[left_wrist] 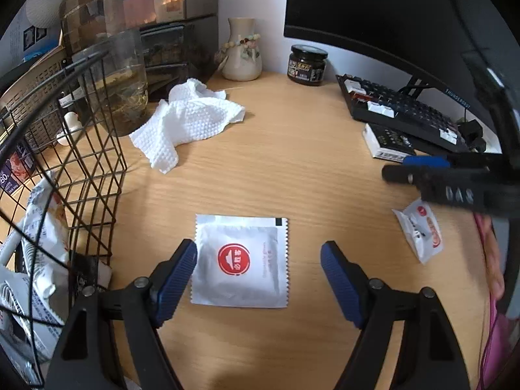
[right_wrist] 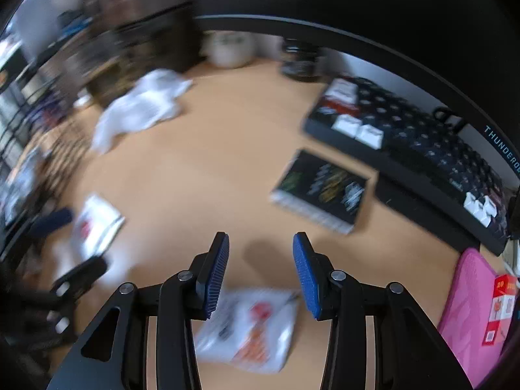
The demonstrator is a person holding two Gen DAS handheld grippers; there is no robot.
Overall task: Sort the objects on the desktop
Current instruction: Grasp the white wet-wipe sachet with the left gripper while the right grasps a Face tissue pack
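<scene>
Nearest, left gripper [left_wrist: 258, 261]: jaws wide apart, nothing clamped, poised over a flat white sachet [left_wrist: 240, 261] with a red round mark, lying on the wooden tabletop [left_wrist: 292, 169] between the blue pads without clear contact. Right gripper [right_wrist: 261, 269]: jaws partly apart, nothing between them, above a small white packet [right_wrist: 250, 328] with red print, blurred. Left edge: black wire basket [left_wrist: 81, 175], holding crumpled white printed wrappers [left_wrist: 42, 227]; other contents hard to make out. Beyond it: clear glass jar [left_wrist: 126, 84] with yellowish liquid and plant matter inside. Mid-tabletop: crumpled white embossed paper towel [left_wrist: 188, 123], just beside the jar. Right side: black booklet [right_wrist: 325, 188] partly under the front of a dark keyboard [left_wrist: 399, 110]; pink pad [right_wrist: 468, 308] at the right edge. Far row against the wall: cream vase [left_wrist: 242, 52] with a bead string, dark lidded jar [left_wrist: 307, 65], black monitor [left_wrist: 373, 9] overhanging the keyboard.
</scene>
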